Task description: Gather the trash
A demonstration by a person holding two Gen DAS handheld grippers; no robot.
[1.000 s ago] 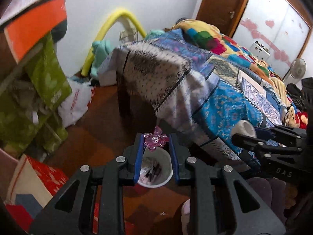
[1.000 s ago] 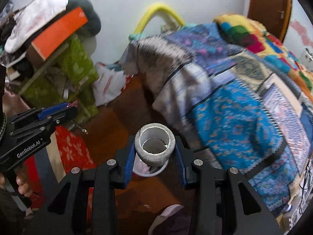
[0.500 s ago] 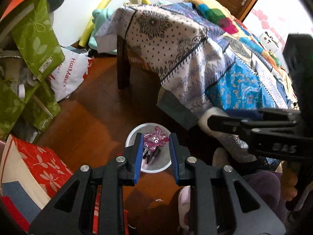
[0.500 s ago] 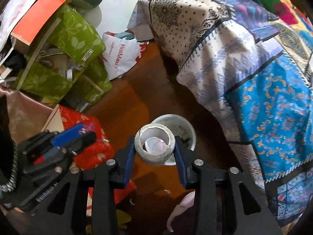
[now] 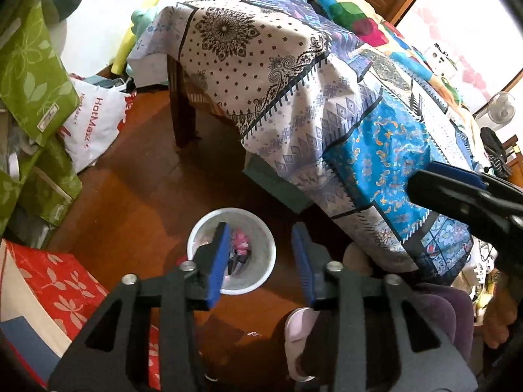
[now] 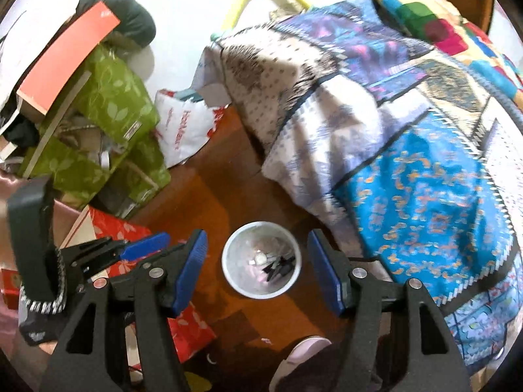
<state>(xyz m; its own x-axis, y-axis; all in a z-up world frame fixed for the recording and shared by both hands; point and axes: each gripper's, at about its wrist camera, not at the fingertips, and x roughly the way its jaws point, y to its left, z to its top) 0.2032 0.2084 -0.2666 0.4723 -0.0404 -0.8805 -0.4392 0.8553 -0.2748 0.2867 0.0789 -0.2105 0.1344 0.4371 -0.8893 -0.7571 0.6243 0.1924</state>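
A white trash bin stands on the brown floor beside the bed. My left gripper hovers over it, jaws opening, with nothing between the blue pads. A pink toy-like piece lies inside the bin among dark scraps. My right gripper is also above the bin, jaws opening wide and empty. A small pale round thing and dark scraps lie at the bottom, blurred. Each gripper shows in the other's view: the right gripper at the right edge, the left gripper at the left.
The bed with its patterned sheet overhangs close to the right of the bin. Green bags and a white shopping bag pile up at the left. A red floral box lies nearby, and a pale slipper below the bin.
Both grippers sank closer over the bin and opened. The pink toy left the left jaws and the grey tape roll left the right jaws; both jaws are now empty.
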